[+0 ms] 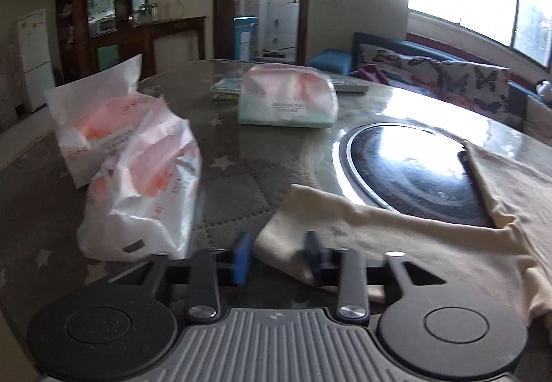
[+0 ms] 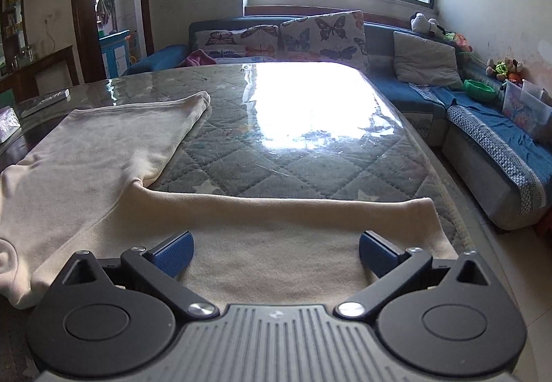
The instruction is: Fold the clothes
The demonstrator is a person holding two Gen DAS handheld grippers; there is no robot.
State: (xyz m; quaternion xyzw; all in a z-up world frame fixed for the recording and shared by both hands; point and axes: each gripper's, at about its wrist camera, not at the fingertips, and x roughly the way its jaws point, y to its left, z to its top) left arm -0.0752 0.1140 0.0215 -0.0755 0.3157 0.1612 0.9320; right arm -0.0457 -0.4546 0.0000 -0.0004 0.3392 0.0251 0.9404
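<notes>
A cream long-sleeved garment (image 1: 431,244) lies flat on the glass-topped table (image 1: 241,154). In the left wrist view my left gripper (image 1: 277,258) is open, its blue pads (image 1: 243,256) a hand's width apart around the end of one sleeve (image 1: 293,244). In the right wrist view the garment (image 2: 114,175) spreads over the table's near left. My right gripper (image 2: 274,252) is wide open and empty just above the other sleeve (image 2: 293,223), which runs to the right.
Three plastic packs of tissues (image 1: 145,195) (image 1: 93,127) (image 1: 288,97) stand on the table's left and far side. A round black hob (image 1: 410,168) is set in the table. A blue sofa (image 2: 483,127) with cushions runs behind and to the right.
</notes>
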